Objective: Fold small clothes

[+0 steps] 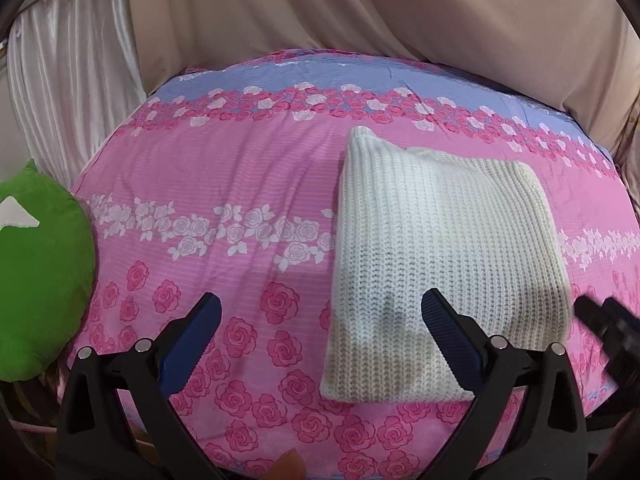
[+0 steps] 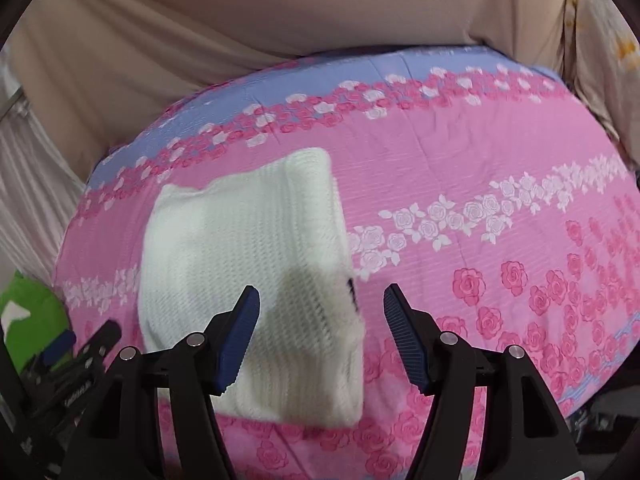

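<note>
Already folded, the white knit garment lies on the rose-print bed; both the left gripper and the right gripper gape empty just above it, so a careless dip could snag and undo the fold.

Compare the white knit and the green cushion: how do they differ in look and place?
The knit is cream-white and ribbed; the cushion is bright green and smooth, with a white patch. The knit lies folded into a flat rectangle on the pink sheet; the cushion is rounded and sits at the sheet's left edge, partly cut off by the frame. Both are soft fabric things.
</note>
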Tool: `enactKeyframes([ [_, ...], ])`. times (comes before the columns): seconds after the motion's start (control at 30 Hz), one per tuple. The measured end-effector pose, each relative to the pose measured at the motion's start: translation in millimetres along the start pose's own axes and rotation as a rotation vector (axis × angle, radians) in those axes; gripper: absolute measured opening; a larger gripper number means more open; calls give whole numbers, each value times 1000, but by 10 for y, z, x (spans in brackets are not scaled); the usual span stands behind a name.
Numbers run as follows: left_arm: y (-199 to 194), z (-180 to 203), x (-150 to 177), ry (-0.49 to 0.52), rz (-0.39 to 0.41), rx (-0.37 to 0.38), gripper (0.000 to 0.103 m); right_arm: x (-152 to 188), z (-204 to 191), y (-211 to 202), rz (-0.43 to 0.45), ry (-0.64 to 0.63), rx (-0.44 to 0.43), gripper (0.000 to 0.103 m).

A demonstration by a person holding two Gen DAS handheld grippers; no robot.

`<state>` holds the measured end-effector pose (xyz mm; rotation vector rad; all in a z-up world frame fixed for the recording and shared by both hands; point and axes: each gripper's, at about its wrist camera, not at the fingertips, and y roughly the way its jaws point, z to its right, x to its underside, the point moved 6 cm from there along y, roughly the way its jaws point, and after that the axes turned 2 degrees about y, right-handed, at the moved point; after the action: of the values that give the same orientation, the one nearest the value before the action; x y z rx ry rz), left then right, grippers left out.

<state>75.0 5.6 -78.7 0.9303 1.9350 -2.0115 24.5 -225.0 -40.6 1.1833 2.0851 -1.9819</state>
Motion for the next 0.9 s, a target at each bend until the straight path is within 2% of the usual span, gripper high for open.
enactKeyframes([
  [0.13, -21, 120, -8, 34, 8, -6, 98, 255, -144, 58, -48, -66, 19, 64],
  [0.6, -76, 466, 62, 122, 13, 16, 98, 365, -40, -6, -33, -79, 51, 64],
  [0.9, -91, 504, 45, 127, 13, 7, 98, 335, -7, -48, -16, -72, 56, 64],
])
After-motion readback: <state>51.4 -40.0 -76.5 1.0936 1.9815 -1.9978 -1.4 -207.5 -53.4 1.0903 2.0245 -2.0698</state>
